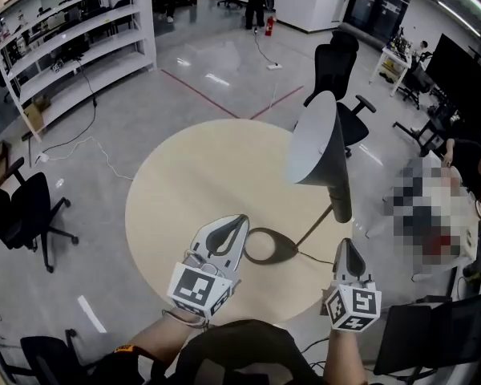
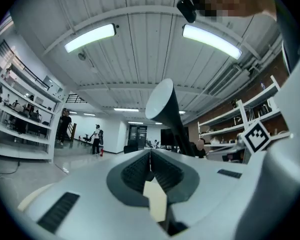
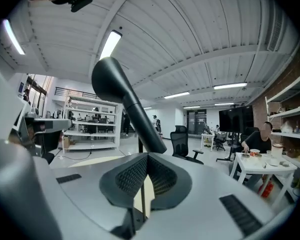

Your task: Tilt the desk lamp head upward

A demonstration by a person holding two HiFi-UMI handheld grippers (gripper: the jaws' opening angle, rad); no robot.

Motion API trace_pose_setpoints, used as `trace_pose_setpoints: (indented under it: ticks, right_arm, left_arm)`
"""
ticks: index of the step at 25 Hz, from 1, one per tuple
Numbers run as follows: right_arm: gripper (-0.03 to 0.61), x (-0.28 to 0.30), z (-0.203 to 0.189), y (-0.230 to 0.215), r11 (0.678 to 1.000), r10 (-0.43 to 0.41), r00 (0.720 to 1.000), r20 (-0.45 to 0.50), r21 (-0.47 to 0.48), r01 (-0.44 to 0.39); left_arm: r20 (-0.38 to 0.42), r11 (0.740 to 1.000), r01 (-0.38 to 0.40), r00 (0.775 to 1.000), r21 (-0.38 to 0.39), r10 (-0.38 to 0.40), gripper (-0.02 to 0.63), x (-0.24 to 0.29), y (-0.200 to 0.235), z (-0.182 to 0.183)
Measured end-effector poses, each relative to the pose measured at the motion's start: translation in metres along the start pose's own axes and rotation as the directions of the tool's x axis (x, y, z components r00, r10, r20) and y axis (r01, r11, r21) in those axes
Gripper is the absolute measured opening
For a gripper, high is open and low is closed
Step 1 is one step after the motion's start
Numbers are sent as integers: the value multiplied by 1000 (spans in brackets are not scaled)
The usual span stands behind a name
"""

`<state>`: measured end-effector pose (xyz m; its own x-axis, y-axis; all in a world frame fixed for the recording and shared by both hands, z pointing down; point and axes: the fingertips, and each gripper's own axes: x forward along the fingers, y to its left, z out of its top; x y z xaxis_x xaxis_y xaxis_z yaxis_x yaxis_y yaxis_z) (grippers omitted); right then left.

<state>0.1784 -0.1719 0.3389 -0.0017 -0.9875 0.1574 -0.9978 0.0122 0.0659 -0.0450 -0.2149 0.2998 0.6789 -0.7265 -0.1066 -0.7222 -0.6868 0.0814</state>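
Observation:
A grey desk lamp stands on the round beige table. Its oval ring base lies near the front edge, and a thin rod rises to the cone-shaped lamp head. The lamp head points up and to the left, as the right gripper view also shows of the lamp head. My left gripper is shut and empty, just left of the base. My right gripper is shut and empty, below and to the right of the head. Neither touches the lamp. The left gripper and the right gripper show their jaws meeting.
Black office chairs stand behind the table and at the left. White shelving fills the back left. A white table with a seated person is on the right. A cable trails over the floor.

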Motion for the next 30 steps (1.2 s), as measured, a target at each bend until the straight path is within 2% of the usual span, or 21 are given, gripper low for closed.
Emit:
trace_pose_setpoints:
  ticks: [3, 7, 13, 18, 23, 30]
  right_arm:
    - [9, -11, -22, 21, 1000, 3, 1000, -31, 10, -2]
    - [9, -27, -59, 58, 1000, 12, 996, -93, 15, -11]
    - [9, -37, -92, 93, 1000, 29, 988, -149, 12, -28]
    - [9, -38, -105, 87, 998, 50, 987, -151, 32, -46]
    - [9, -51, -111, 74, 995, 90, 988, -122, 59, -84]
    - [9, -106, -130, 31, 982, 175, 979, -101, 89, -167]
  left_arm:
    - [-86, 999, -33, 996, 24, 35, 54, -13, -2, -40]
    - [-166, 1000, -30, 986, 4, 30, 54, -39, -5, -85]
    - [-237, 999, -24, 971, -37, 15, 54, -63, -8, -130]
    - [-278, 1000, -7, 960, -30, -2, 54, -68, -29, -148]
    - [-297, 1000, -26, 954, 12, 29, 54, -75, -53, -150]
    - [-305, 994, -83, 947, 75, 102, 48, -85, -134, -151]
